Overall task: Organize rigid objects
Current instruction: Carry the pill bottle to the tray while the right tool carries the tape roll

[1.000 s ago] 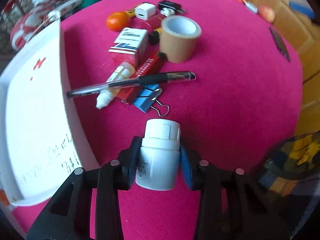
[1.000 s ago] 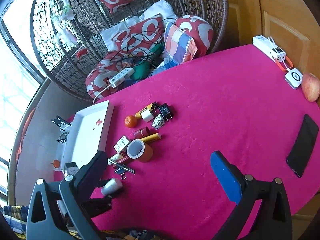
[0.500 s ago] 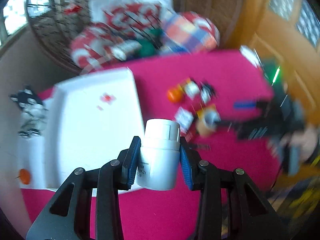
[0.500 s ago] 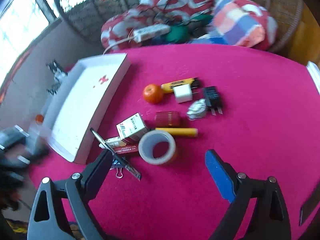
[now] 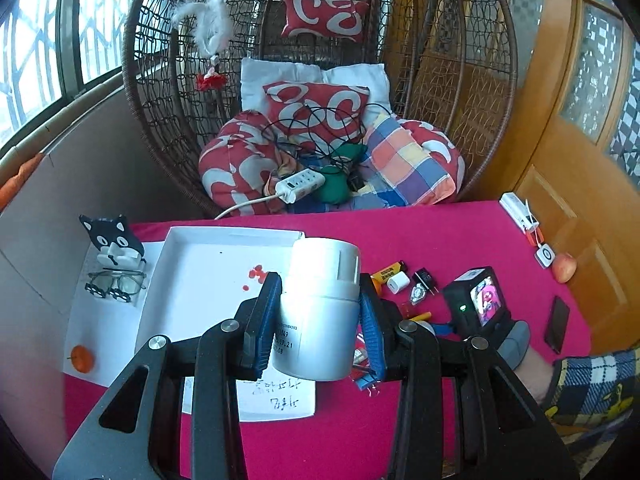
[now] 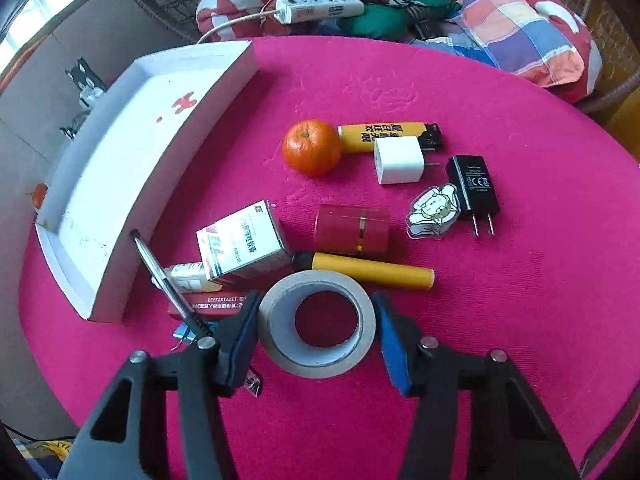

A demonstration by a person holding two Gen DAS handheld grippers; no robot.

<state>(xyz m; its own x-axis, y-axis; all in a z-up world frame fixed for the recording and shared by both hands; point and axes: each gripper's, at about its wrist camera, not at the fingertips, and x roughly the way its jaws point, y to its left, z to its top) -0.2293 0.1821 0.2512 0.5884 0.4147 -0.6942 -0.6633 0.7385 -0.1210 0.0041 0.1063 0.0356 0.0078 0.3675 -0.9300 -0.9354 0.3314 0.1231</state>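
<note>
Over the pink table [image 6: 480,320], left gripper [image 5: 320,320] lifted its clamped white bottle [image 5: 320,312] (trayward); right gripper [image 6: 316,328] narrowed around the tape roll [image 6: 316,324].

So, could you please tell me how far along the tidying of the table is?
Nothing looks done: the white tray holds no items. In hand: the left tongs grip a white bottle; the right tongs have just been closing around the tape roll. Left: orange, medicine box, chargers and the rest.
</note>
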